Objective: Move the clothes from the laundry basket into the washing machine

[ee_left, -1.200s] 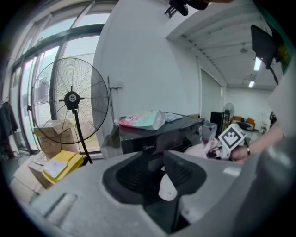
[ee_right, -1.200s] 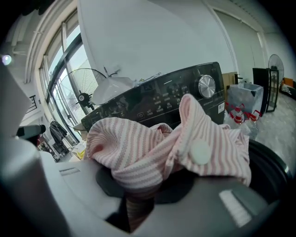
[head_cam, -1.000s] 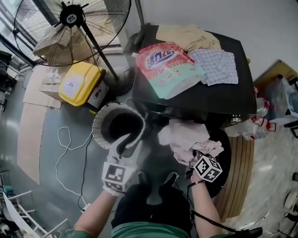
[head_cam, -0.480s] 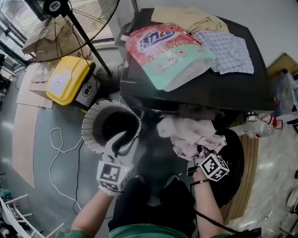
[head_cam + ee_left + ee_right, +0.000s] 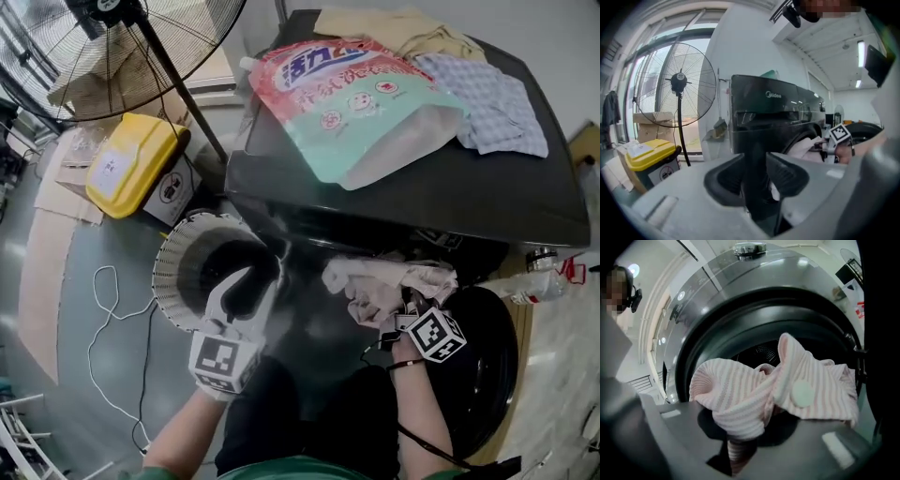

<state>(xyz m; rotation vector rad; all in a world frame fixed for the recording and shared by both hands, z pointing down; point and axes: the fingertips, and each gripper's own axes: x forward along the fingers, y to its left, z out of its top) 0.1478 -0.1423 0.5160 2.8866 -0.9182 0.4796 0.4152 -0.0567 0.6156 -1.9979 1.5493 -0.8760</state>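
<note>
My right gripper [image 5: 740,439] is shut on a pink striped garment [image 5: 754,394], which bunches right in front of the washing machine's round drum opening [image 5: 759,345]. In the head view the same garment [image 5: 380,286] hangs from the right gripper [image 5: 405,311] under the black washing machine's [image 5: 422,183] front edge. The left gripper [image 5: 251,292] hovers over the round white laundry basket [image 5: 167,274], whose inside looks dark. In the left gripper view its jaws [image 5: 757,178] stand open with nothing between them.
A detergent pouch [image 5: 352,98] and folded cloths [image 5: 487,94] lie on the machine's top. The open machine door [image 5: 492,370] is at the right. A standing fan [image 5: 679,79], a yellow bin [image 5: 122,164] and a white cable [image 5: 108,319] are to the left.
Both grippers have sunk lower. The right one has carried the pink garment closer to the drum's mouth, and the left has stayed over the basket.
</note>
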